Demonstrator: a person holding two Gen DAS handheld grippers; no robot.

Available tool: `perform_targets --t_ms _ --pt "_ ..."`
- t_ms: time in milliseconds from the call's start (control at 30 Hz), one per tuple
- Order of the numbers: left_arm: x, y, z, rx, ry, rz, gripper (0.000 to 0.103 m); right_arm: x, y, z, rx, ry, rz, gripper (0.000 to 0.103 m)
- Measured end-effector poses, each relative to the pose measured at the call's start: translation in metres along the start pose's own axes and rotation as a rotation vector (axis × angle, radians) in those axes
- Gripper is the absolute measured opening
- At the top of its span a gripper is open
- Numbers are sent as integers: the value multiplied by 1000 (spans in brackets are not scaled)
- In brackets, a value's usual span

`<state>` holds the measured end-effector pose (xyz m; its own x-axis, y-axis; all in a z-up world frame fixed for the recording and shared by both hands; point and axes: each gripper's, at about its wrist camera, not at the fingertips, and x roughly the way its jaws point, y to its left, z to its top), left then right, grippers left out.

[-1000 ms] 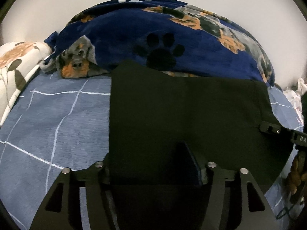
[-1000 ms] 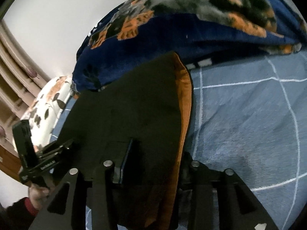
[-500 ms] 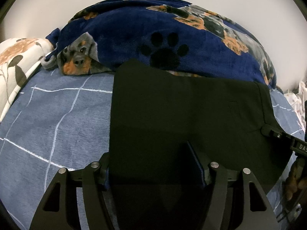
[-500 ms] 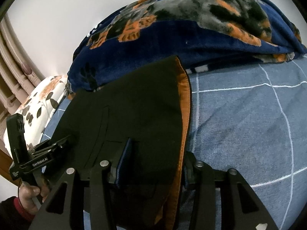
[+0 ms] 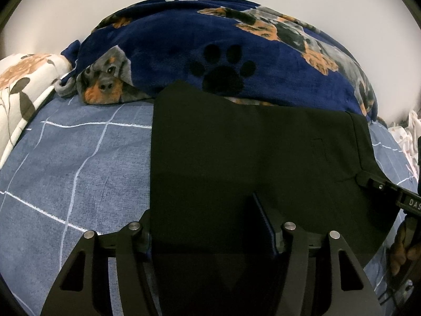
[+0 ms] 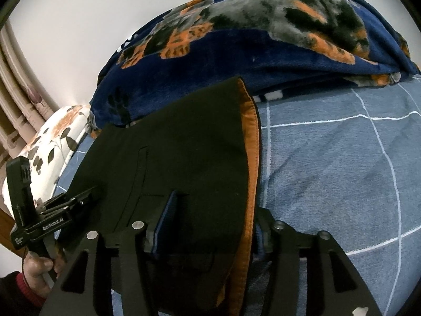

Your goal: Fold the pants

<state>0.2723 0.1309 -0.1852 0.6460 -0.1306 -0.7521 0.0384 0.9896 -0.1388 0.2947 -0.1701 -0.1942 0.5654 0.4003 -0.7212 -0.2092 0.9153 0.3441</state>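
Left wrist view: black pants [image 5: 250,158] lie folded flat on the bed [image 5: 65,163], their far edge touching the dog-print blanket [image 5: 184,52] heaped at the bed's far side. The left tongs [image 5: 210,226] straddle the near edge of the pants, the jaws closing a little with cloth between them; whether the pads press on it cannot be told. One finger [image 5: 260,218] stands up out of the black cloth. The right tongs [image 5: 368,181] reach in at the right edge of the pants. A flowered pillow [image 5: 23,84] lies left of the blanket.

Right wrist view: the pants [image 6: 171,158] show an orange lining strip [image 6: 251,158] along their right edge, beside the checked bed sheet [image 6: 342,171]. The right tongs [image 6: 213,229] sit half open over the near edge, jaws opening, with cloth between them; the left finger [image 6: 165,216] stands clear on top of the cloth. Left of the pants, a hand [image 6: 39,266] in a dark sleeve holds the left tongs [image 6: 86,197], whose tips meet the pants' left edge.
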Motion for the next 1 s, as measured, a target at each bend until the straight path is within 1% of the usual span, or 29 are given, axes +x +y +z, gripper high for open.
perform_targets --t_ms 233,333,533,733,833,900,933,967,1000 --pt "0 0 0 3 -2 3 60 -1 0 -1 -8 -6 -17 52" --pt "-1 0 0 3 -3 4 60 -1 0 -1 -19 -5 -23 55" --pt "-1 0 0 5 -3 6 60 3 13 -1 -92 8 -63 68" --pt "-2 -2 0 14 -7 18 61 6 15 -1 -110 13 -89 80" --pt "-2 -3 1 17 -10 38 65 8 16 0 -123 17 -95 87" --pt "-4 -2 1 13 -19 58 71 9 17 0 -127 22 -100 92" --pt "-6 -2 0 9 -26 70 76 9 16 0 -125 25 -99 93" --pt "-8 -1 -1 6 -34 81 77 8 15 1 -120 26 -103 93" --pt "-10 1 -1 2 -42 91 77 5 15 2 -111 27 -135 93"
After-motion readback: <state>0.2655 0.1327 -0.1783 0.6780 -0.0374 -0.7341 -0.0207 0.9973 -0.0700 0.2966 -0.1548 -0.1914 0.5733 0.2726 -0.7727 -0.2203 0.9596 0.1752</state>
